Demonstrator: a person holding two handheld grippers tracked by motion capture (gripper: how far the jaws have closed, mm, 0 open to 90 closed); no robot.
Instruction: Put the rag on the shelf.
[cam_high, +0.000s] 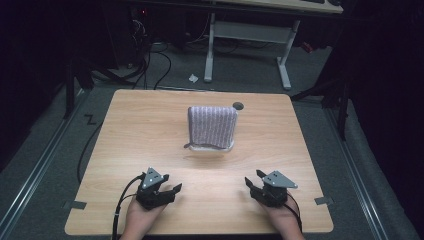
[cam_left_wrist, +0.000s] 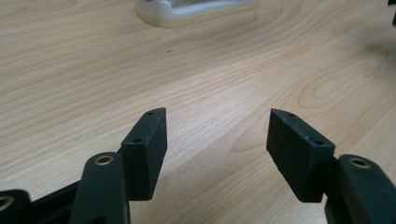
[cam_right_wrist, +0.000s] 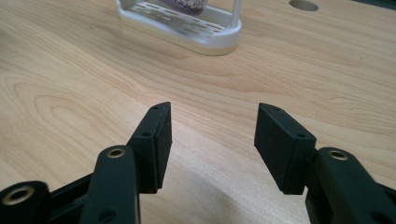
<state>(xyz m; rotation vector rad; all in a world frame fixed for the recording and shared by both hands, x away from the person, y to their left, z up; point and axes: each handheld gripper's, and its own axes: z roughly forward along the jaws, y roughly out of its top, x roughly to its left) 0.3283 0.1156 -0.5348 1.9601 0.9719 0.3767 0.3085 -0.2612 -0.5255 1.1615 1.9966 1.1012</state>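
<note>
A striped purplish-grey cloth hangs over a white rack with a slotted base in the middle of the wooden table. My left gripper rests low near the front left edge, jaws open and empty. My right gripper sits near the front right edge, also open with nothing between its jaws. In the left gripper view, the left gripper points over bare wood toward the rack base. In the right gripper view, the right gripper faces the rack's slotted base.
A round hole lies in the tabletop just behind the rack, and the same hole is in the right gripper view. Beyond the table stand a white-legged desk and cables on grey floor. Rails run along both sides.
</note>
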